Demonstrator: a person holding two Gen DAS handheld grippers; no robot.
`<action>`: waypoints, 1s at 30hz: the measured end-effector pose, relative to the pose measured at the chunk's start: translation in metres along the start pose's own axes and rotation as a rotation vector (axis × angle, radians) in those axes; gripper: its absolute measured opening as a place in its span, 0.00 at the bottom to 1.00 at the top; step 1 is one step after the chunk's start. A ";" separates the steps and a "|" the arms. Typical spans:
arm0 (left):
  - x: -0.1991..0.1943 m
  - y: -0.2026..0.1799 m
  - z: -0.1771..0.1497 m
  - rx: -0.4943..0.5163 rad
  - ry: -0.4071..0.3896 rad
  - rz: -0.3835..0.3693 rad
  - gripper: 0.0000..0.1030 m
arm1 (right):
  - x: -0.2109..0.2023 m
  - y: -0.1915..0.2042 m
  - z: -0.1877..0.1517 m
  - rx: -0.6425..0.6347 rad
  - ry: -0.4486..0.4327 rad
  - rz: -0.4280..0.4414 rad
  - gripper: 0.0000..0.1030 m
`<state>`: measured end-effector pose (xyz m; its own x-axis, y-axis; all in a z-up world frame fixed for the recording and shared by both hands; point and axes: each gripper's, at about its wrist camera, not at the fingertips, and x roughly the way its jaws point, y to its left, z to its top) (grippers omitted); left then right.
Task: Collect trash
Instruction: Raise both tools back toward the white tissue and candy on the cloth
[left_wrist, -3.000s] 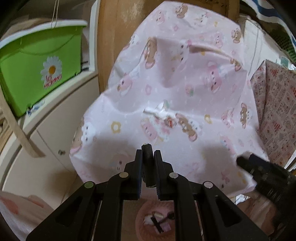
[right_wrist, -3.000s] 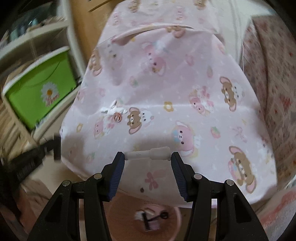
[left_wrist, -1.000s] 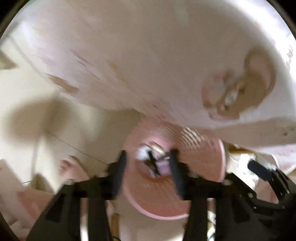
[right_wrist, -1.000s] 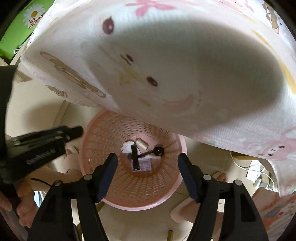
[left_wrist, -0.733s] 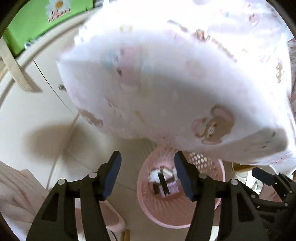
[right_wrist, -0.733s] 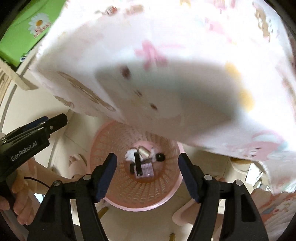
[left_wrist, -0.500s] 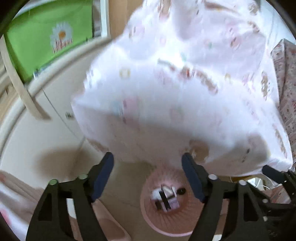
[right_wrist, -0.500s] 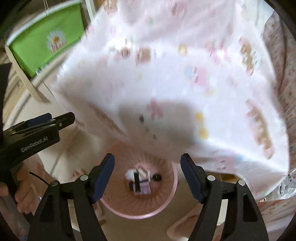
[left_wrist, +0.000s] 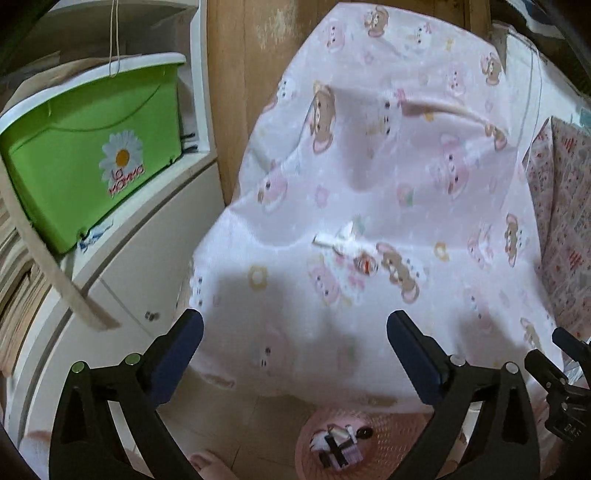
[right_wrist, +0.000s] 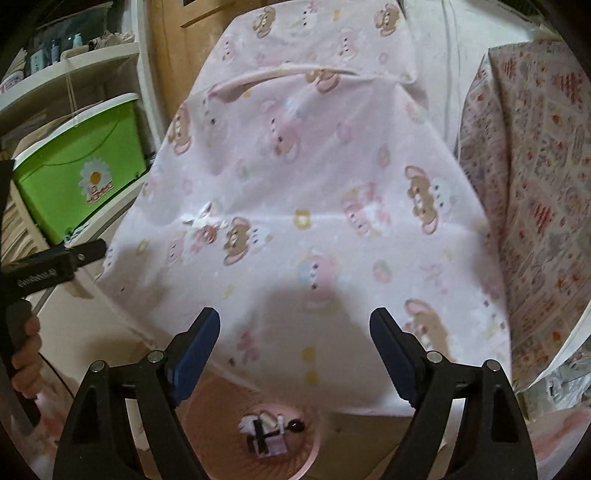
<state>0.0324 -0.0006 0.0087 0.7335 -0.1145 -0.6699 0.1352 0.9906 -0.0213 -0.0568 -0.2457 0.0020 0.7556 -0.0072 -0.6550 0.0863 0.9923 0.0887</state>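
A pink perforated waste basket (left_wrist: 388, 439) (right_wrist: 299, 446) stands on the floor below the table edge, with several small pieces of trash (left_wrist: 338, 448) (right_wrist: 267, 435) at its bottom. A crumpled white scrap (left_wrist: 341, 240) (right_wrist: 197, 218) lies on the pink bear-print tablecloth (left_wrist: 388, 177) (right_wrist: 314, 166). My left gripper (left_wrist: 294, 341) is open and empty above the table's near edge. My right gripper (right_wrist: 294, 338) is open and empty, also above the near edge. The left gripper shows at the left of the right wrist view (right_wrist: 55, 264), and the right gripper at the right of the left wrist view (left_wrist: 561, 373).
A green bin (left_wrist: 85, 147) (right_wrist: 81, 173) with a daisy sticker sits on a white cabinet (left_wrist: 122, 280) left of the table. A patterned cloth (left_wrist: 565, 206) (right_wrist: 535, 177) covers something to the right. A wooden panel (left_wrist: 240, 74) stands behind.
Both grippers opened over the basket and let their trash fall in. They then tilted up from the basket to face the tabletop.
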 end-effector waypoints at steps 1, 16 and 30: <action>0.001 0.001 0.003 0.006 -0.014 -0.006 0.98 | 0.002 0.000 0.002 -0.001 0.001 -0.009 0.83; 0.063 0.051 0.042 -0.220 0.035 -0.075 0.98 | 0.034 0.024 0.041 -0.111 -0.081 -0.050 0.85; 0.074 0.053 0.021 -0.157 0.013 0.036 0.98 | 0.052 0.013 0.024 -0.098 -0.115 -0.084 0.85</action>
<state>0.1082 0.0414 -0.0265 0.7273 -0.0789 -0.6818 0.0023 0.9937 -0.1125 -0.0011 -0.2360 -0.0132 0.8179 -0.0989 -0.5668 0.0928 0.9949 -0.0397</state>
